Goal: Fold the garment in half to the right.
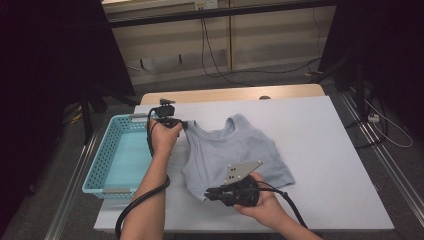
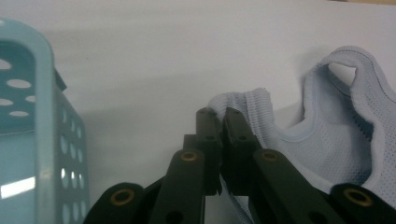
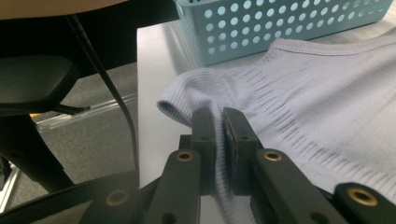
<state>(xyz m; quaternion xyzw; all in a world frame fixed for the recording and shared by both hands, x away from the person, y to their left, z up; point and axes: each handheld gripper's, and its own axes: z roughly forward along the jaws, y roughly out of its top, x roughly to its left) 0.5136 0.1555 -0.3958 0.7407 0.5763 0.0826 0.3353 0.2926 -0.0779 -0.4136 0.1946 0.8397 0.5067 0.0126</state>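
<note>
At frame centre, the left gripper (image 1: 184, 125) pinched the tank top's (image 1: 235, 152) strap while the right gripper (image 1: 207, 195) clamped its hem on the counter (image 1: 330, 150).

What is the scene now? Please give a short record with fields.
garment: pale blue tank top, lying flat on the white table
left gripper: shut on a shoulder strap of the top
right gripper: shut on the bottom hem, near a corner
basket: light blue, perforated, at the table's left edge beside the top
</note>
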